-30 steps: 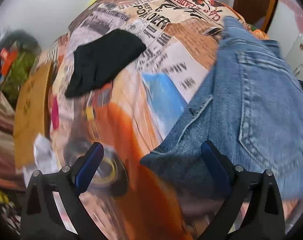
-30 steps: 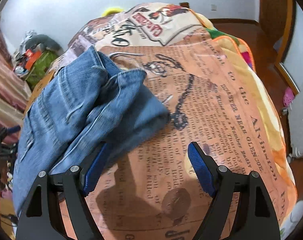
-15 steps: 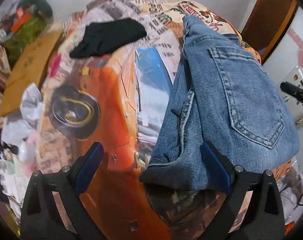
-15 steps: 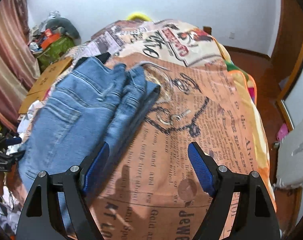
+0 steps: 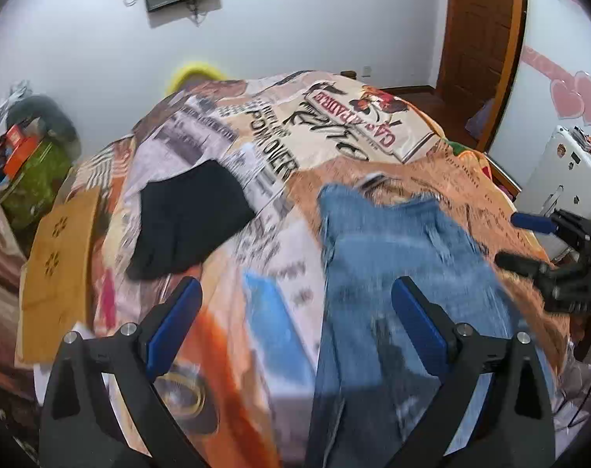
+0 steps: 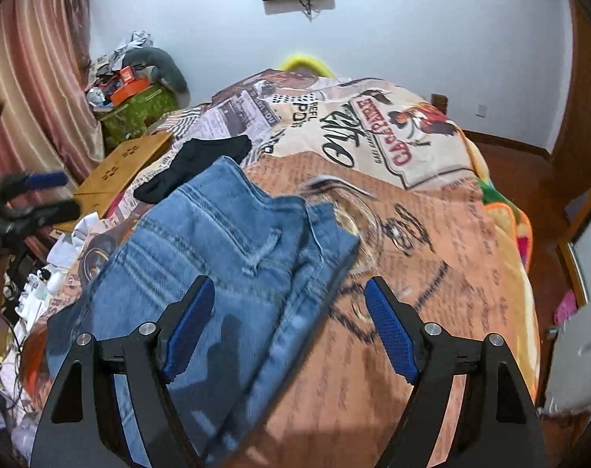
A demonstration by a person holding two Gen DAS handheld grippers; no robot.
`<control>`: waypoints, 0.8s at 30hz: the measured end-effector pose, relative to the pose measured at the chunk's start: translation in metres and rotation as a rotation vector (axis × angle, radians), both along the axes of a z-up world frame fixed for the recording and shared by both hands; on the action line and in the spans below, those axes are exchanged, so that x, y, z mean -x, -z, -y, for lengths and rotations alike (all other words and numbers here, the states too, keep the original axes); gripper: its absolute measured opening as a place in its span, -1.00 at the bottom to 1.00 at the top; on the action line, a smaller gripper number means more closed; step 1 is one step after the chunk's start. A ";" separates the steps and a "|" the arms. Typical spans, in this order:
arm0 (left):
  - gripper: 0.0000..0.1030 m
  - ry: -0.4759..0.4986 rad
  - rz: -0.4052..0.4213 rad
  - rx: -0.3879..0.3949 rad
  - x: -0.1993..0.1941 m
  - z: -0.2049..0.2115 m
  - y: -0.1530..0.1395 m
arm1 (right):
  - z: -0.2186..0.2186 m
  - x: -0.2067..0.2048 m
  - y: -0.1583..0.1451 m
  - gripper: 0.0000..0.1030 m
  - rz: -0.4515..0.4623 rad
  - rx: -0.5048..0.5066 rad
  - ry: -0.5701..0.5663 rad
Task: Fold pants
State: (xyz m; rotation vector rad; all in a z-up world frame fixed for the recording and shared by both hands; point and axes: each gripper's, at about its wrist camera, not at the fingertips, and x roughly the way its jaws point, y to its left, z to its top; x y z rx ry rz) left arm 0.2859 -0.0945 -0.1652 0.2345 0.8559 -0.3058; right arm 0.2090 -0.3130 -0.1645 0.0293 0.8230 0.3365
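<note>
Folded blue jeans (image 5: pixel 397 273) lie on the printed bedspread (image 5: pixel 295 144); they also show in the right wrist view (image 6: pixel 225 249). My left gripper (image 5: pixel 295 331) is open and empty, raised above the jeans' left edge. My right gripper (image 6: pixel 287 327) is open and empty, raised above the jeans' right edge. The right gripper shows at the right side of the left wrist view (image 5: pixel 529 241). The left gripper shows at the left side of the right wrist view (image 6: pixel 42 195).
A folded black garment (image 5: pixel 186 218) lies on the bed beyond the jeans. A brown cardboard box (image 5: pixel 57 265) stands at the bed's left side. A cluttered green bin (image 6: pixel 135 109) sits by the curtain. A wooden door (image 5: pixel 482 39) is at the far right.
Both grippers have pulled back and up from the jeans, so more of the room shows. The jeans stay folded on the bed.
</note>
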 end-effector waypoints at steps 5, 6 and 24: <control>0.92 0.040 -0.039 0.009 -0.038 0.024 0.021 | -0.003 -0.030 0.009 0.14 -0.031 -0.028 -0.030; 0.92 0.045 -0.051 0.006 -0.043 0.028 0.027 | -0.004 -0.037 0.012 0.08 -0.037 -0.029 -0.032; 0.92 0.066 -0.090 -0.036 -0.063 0.047 0.062 | -0.006 -0.067 0.025 -0.87 -0.046 -0.097 -0.042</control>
